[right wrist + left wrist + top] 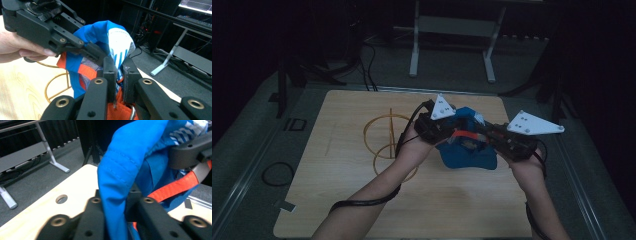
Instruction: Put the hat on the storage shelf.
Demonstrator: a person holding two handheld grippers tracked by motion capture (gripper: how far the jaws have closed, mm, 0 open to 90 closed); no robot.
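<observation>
both grippers meet above the right half of the table, toward its far edge, with a blue garment hanging between them; its lower part seems to sag onto the wood, contact hard to judge in the dim light

left gripper: jaws clamped narrow on a fold of the blue cloth, seen close in the left gripper view where the stitched blue edge runs down between the two black jaws. hand wrapped round the body, cable trailing back along the forearm toward the near edge

right gripper: jaws pinched tight on the garment too; in the right gripper view a white patch with blue stripes rises from between the jaws, orange fabric bunched at their base beside a small metal ring

orange strap crosses the cloth between the two grippers

gold wire stand sits on the table just left of the left hand, near the middle; a round hole shows in the tabletop by the far edge
</observation>
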